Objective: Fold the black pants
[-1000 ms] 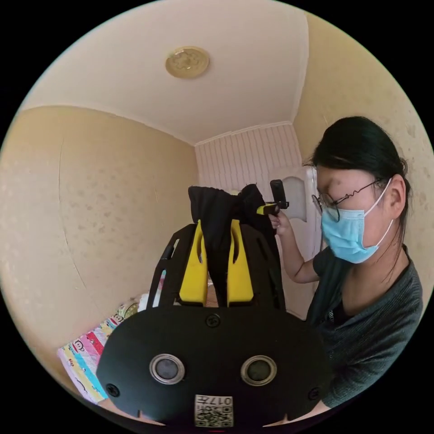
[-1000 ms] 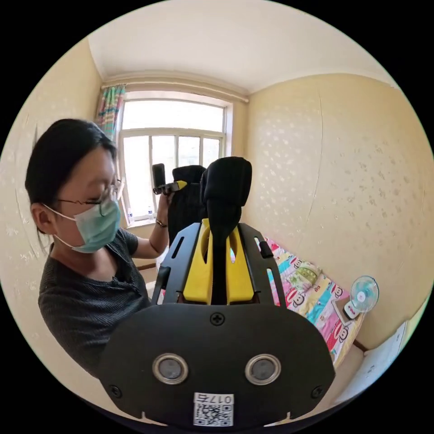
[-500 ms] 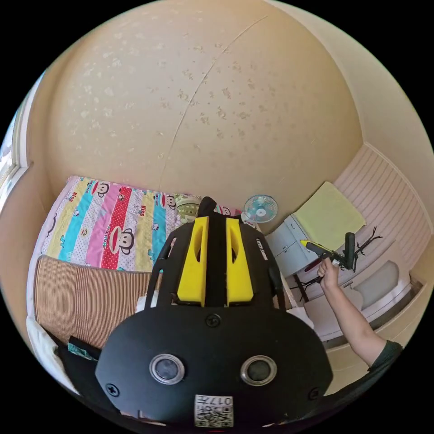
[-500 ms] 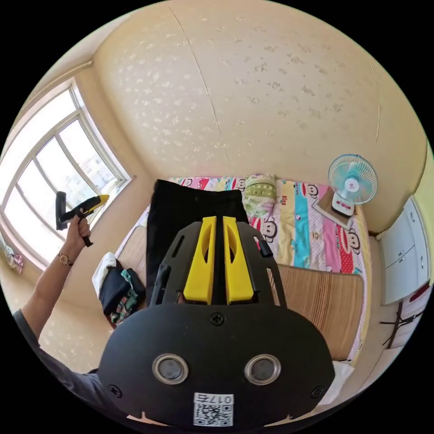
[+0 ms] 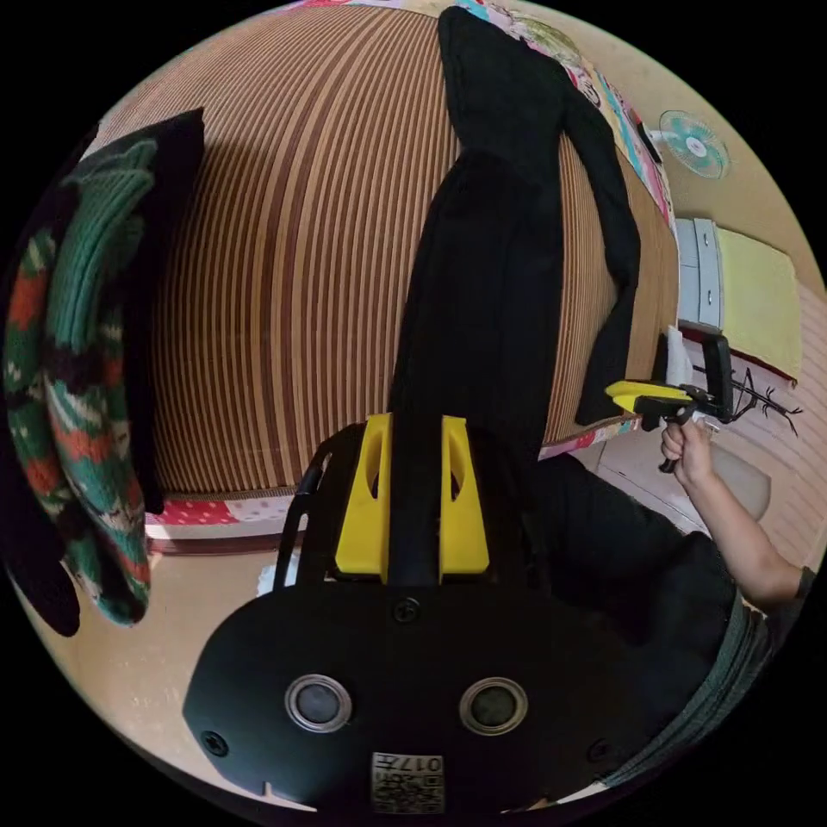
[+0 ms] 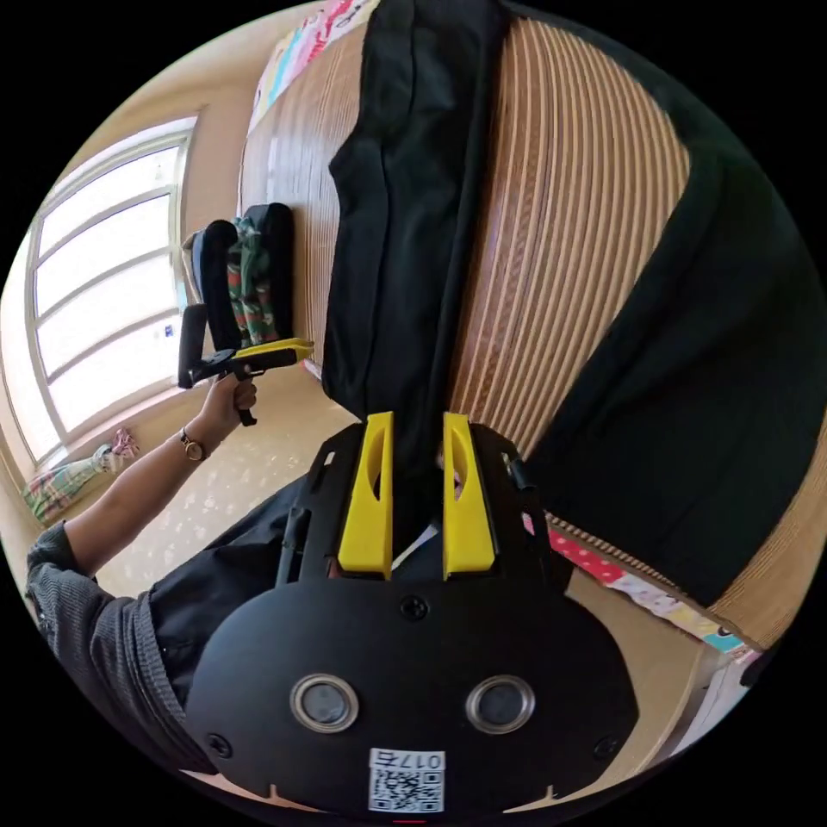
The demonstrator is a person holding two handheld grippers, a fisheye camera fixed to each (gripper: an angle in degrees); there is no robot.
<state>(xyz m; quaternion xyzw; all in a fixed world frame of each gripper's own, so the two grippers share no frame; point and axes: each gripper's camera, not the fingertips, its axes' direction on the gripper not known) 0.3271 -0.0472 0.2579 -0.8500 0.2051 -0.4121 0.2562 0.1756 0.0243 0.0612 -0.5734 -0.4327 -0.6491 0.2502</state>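
Observation:
The black pants (image 5: 491, 258) lie stretched lengthwise over the striped bamboo mat (image 5: 284, 258) on the bed. My left gripper (image 5: 412, 424) is at their near end, its yellow jaws shut on the black cloth. A hand holds my right gripper (image 5: 642, 398) further right, by the end of a narrower black strip. In the right gripper view the pants (image 6: 413, 215) run away from my right gripper (image 6: 413, 422), which is shut on their near edge. The left gripper (image 6: 276, 351) is held off to the left of that edge.
A green and red knitted garment (image 5: 77, 362) lies on the mat's left part and appears again as a folded pile (image 6: 250, 276). More black cloth (image 6: 715, 370) covers the mat on the right. A fan (image 5: 693, 142), a grey cabinet (image 5: 699, 276) and a window (image 6: 95, 284) are beyond.
Both hands swung down from head height toward the bed. The pants, held up in the air before, now lie along the mat, still gripped at both ends of their near edge.

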